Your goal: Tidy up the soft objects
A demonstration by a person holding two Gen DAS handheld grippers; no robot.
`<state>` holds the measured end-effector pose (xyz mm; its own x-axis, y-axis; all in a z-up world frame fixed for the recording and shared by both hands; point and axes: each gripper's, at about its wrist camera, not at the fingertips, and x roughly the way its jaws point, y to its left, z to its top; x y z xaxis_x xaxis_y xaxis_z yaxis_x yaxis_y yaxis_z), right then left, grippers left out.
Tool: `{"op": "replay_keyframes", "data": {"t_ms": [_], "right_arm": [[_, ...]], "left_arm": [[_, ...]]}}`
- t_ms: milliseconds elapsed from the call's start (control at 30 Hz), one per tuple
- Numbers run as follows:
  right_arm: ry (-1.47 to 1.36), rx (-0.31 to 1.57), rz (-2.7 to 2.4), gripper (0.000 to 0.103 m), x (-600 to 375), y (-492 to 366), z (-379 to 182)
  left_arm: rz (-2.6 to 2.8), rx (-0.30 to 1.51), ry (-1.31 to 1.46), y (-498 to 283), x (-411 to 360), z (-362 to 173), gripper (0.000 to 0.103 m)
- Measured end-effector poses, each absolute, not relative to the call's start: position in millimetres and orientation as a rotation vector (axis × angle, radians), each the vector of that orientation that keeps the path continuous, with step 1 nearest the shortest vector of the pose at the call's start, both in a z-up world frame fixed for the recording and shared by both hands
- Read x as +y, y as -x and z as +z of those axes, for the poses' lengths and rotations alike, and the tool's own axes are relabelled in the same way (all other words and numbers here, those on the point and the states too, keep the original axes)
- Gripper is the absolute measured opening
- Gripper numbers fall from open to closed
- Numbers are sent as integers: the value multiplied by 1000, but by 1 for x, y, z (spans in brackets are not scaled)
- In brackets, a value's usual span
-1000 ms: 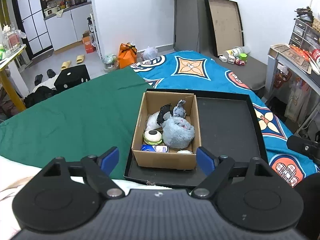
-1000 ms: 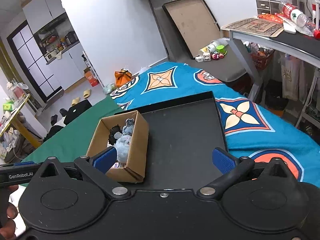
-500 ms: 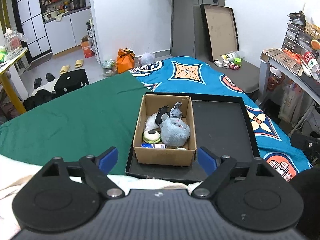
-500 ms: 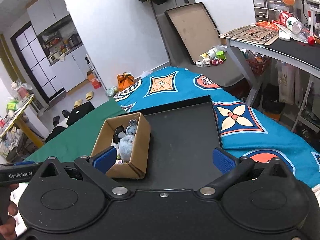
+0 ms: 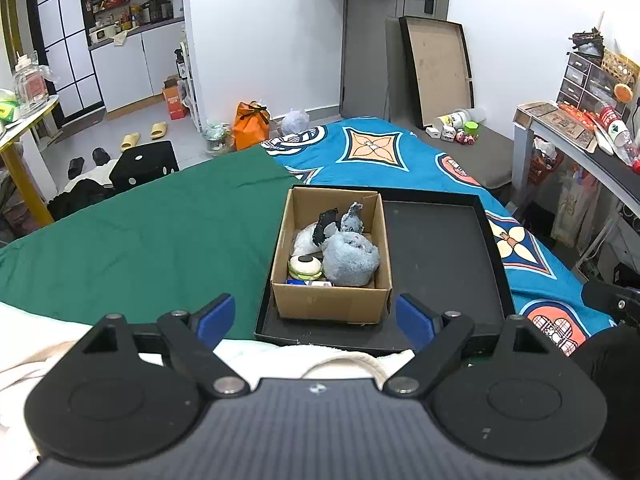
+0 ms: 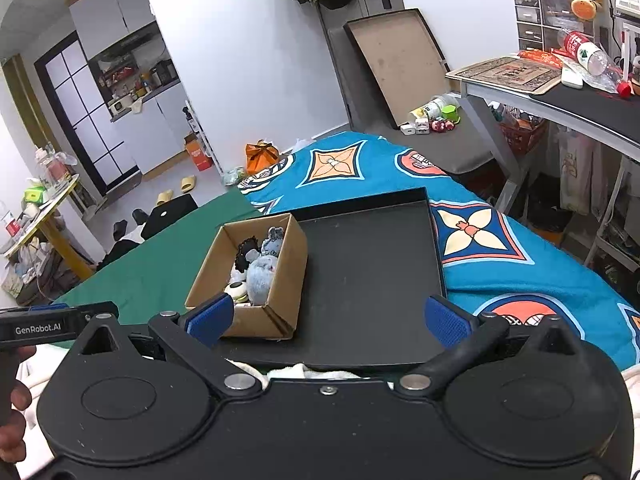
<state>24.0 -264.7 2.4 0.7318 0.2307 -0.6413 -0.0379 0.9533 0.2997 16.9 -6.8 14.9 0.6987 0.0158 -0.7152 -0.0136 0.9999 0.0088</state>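
A brown cardboard box (image 5: 332, 304) (image 6: 280, 280) stands in the left part of a shallow black tray (image 5: 440, 256) (image 6: 368, 264) on the bed. Inside lie several soft toys, among them a grey-blue plush (image 5: 350, 258) (image 6: 260, 272) and a round white and green one (image 5: 305, 266). My left gripper (image 5: 316, 318) hangs open in front of the box, apart from it, with nothing between its blue pads. My right gripper (image 6: 328, 318) is open too, over the tray's near edge, and holds nothing.
A green sheet (image 5: 140, 236) covers the bed's left side, a blue patterned blanket (image 5: 380, 156) the right. White cloth (image 5: 340, 356) lies under both grippers. A desk (image 6: 560, 96) stands at the right. A hand on the left gripper (image 6: 16, 412) shows in the right wrist view.
Both grippers have drawn back and slightly up from the box, which now looks smaller and farther off. The jaws stay open and the toys have not moved.
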Motion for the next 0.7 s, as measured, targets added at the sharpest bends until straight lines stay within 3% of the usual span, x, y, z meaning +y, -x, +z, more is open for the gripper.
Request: {"op": "replay_keyframes", "data": {"t_ms": [700], "right_arm": [[-265, 716, 148, 103, -265, -10, 6]], "left_arm": [[22, 765, -6, 3, -5, 23, 87]]}}
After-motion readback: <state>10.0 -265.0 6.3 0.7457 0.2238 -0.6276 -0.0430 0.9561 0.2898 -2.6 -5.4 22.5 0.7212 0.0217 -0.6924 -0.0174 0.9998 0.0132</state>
